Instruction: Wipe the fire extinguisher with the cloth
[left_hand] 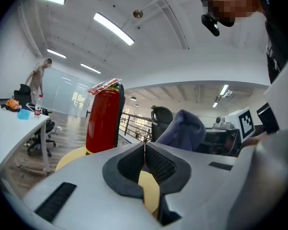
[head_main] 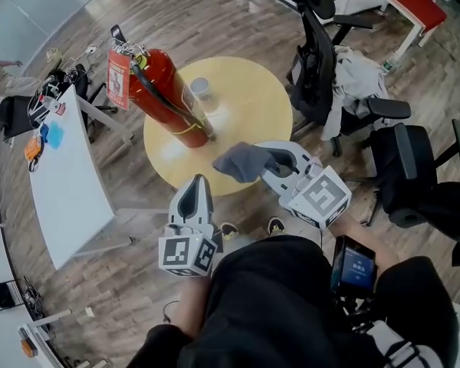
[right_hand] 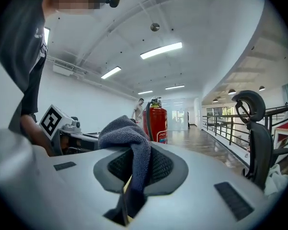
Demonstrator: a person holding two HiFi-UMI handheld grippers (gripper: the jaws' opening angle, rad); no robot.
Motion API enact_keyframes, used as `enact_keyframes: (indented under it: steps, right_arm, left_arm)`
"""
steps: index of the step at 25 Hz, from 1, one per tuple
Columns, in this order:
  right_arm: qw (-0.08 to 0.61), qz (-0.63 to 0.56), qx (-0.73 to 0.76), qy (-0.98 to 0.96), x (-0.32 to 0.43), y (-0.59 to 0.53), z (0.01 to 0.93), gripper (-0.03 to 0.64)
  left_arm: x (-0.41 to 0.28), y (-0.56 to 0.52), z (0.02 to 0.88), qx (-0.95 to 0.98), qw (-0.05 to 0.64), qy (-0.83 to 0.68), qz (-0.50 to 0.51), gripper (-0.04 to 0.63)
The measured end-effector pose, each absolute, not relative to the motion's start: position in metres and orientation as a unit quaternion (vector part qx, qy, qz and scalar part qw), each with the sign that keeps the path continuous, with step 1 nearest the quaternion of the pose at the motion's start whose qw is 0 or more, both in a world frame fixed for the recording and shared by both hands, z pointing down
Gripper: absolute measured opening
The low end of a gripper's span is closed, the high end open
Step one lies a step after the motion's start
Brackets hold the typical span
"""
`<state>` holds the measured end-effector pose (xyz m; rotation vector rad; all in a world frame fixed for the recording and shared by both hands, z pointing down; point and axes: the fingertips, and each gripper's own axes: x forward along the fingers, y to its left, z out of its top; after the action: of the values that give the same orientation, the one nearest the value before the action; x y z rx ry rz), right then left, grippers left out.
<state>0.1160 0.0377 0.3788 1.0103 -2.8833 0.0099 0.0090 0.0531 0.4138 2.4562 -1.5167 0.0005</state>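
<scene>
A red fire extinguisher (head_main: 162, 94) stands on the round yellow table (head_main: 249, 102), with a black hose and a red tag at its top. It also shows in the left gripper view as the extinguisher (left_hand: 103, 119) and far off in the right gripper view as the extinguisher (right_hand: 156, 120). My right gripper (head_main: 272, 163) is shut on a grey cloth (head_main: 242, 161), held over the table's near edge, right of the extinguisher. The cloth (right_hand: 129, 145) bunches up between its jaws. My left gripper (head_main: 195, 198) is shut and empty, just off the table's near edge.
A clear cup (head_main: 201, 89) stands on the table behind the extinguisher. A white desk (head_main: 65, 182) with small items lies to the left. Black office chairs (head_main: 322, 60) stand to the right, one draped with clothing. A person (right_hand: 139, 110) stands far off.
</scene>
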Motion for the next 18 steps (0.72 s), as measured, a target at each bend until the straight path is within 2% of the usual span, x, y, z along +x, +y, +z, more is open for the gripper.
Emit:
enact_keyframes:
  steps: [7,18]
  right_arm:
    - [0.043,-0.01,0.333,-0.942,0.146,0.051,0.378,0.058]
    - [0.041,-0.001,0.322,-0.946,0.154,0.054,0.381,0.058]
  left_arm:
    - [0.045,0.074,0.409,0.839,0.117,-0.531,-0.007,0.023]
    - [0.048,0.082,0.405,0.827,0.116,-0.551,-0.006,0.023]
